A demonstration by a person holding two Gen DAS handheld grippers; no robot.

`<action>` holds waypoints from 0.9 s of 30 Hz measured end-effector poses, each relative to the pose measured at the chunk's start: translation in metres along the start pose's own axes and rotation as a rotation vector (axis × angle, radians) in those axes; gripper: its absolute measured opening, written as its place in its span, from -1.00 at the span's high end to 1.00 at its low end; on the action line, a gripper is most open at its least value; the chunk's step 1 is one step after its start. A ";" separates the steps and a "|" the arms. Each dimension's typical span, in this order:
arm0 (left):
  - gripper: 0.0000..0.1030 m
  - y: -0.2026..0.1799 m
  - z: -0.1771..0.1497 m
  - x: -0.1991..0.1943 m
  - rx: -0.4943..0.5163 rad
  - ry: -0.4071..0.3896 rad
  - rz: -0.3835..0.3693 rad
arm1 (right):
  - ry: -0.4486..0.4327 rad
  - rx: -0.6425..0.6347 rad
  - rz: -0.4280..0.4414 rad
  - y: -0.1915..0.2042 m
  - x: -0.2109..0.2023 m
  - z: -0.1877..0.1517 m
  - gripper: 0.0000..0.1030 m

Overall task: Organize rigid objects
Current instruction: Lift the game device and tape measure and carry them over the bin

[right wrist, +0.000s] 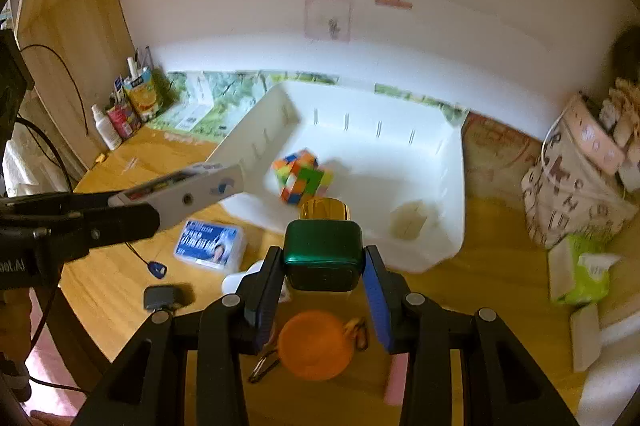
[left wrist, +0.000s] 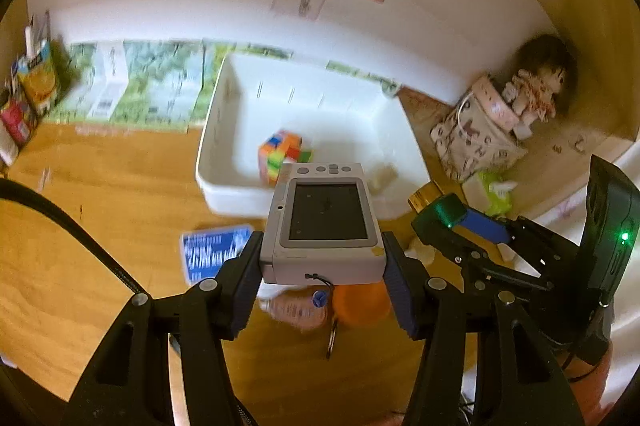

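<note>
Grey camera (left wrist: pixel 326 222) sits clamped in the left tongs (left wrist: pixel 322 258) above the bench (left wrist: pixel 100 226); right tongs (right wrist: pixel 324 274) grip a green bottle (right wrist: pixel 322 250) near the white bin (right wrist: pixel 452 194) holding a cube (right wrist: pixel 302 182).

The white plastic bin (right wrist: pixel 448 186) stands on the wooden desk (right wrist: pixel 492 266) against the back wall. Inside it, the multicoloured puzzle cube (right wrist: pixel 302 176) lies toward the left and a small pale block (right wrist: pixel 410 220) toward the right front corner. Before the bin's left front corner lies a blue-printed tissue pack (right wrist: pixel 210 244). An orange round disc (right wrist: pixel 314 344) lies nearer still, at the desk's front. Right of the bin sits a lettered fabric bag (right wrist: pixel 572 186), with a green wipes packet (right wrist: pixel 580 274) before it.
</note>
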State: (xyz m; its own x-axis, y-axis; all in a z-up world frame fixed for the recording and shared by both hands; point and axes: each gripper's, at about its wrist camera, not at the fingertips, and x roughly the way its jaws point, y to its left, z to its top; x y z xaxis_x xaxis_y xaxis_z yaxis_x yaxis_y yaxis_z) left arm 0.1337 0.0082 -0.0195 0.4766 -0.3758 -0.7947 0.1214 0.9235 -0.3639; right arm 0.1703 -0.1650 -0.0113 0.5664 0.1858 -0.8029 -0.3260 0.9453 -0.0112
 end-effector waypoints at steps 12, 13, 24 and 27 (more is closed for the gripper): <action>-0.16 -0.015 0.044 0.007 0.041 -0.136 0.007 | -0.089 0.005 -0.034 -0.031 0.019 0.029 0.22; -0.16 -0.016 0.047 0.009 0.046 -0.145 0.008 | -0.101 0.009 -0.037 -0.034 0.022 0.031 0.22; -0.16 -0.025 0.069 0.042 0.070 -0.208 0.004 | -0.112 0.002 -0.025 -0.055 0.064 0.038 0.22; -0.16 -0.026 0.073 0.055 0.069 -0.201 0.011 | -0.084 -0.003 -0.016 -0.060 0.078 0.038 0.22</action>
State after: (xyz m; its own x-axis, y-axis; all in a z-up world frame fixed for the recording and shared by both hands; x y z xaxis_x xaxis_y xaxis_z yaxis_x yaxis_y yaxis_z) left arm 0.2198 -0.0309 -0.0182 0.6416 -0.3491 -0.6831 0.1709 0.9331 -0.3163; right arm 0.2625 -0.1970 -0.0507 0.6327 0.1923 -0.7501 -0.3182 0.9477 -0.0254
